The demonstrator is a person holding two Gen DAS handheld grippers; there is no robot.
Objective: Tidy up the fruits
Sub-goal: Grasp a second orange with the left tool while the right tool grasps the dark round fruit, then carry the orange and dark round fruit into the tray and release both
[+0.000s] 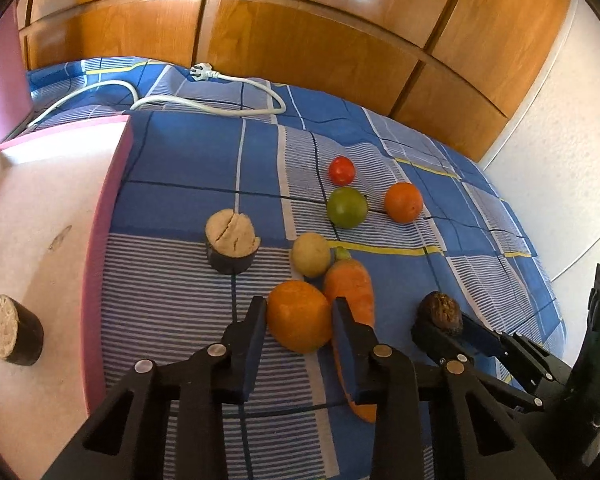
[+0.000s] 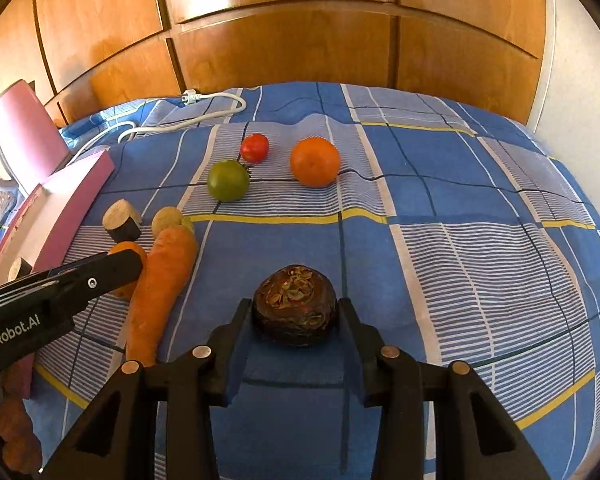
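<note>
1. Two tools are engaged at once. We read the left tool (image 1: 300, 312) as pinching the near orange (image 1: 299, 316), pads against its two sides low on the bed (image 1: 500, 240). The right tool (image 2: 296, 312) is clamped on a dark, rough-skinned fruit (image 2: 295, 306), also resting on the bedspread.

2. Risk at the left grip: the orange is round and the pads sit toward its near half. We judge it could squirt forward out of the pinch on lifting.

3. Risk from the neighbour: the carrot (image 1: 350, 292) lies touching the orange, and the right-hand finger of the left tool sits over it. Lifting may drag or roll the carrot, which in turn touches the potato (image 1: 311, 254).

4. Risk at the right grip: the dark fruit is lumpy, so contact may be uneven; a twist could tip it free.

5. Risk between tools: they stand close side by side. Moving both toward the pink-rimmed tray (image 1: 112, 216) at left could make them cross or collide.

6. Surface: the bed is soft and wrinkled, so anything dropped may roll. Farther out, the green tomato (image 1: 347, 207), red tomato (image 1: 342, 170) and far orange (image 1: 403, 202) sit well apart from the tools.

7. Tray already holds a cut brown piece (image 1: 14, 330); another (image 1: 232, 246) stands just outside its rim, in the likely path.
</note>
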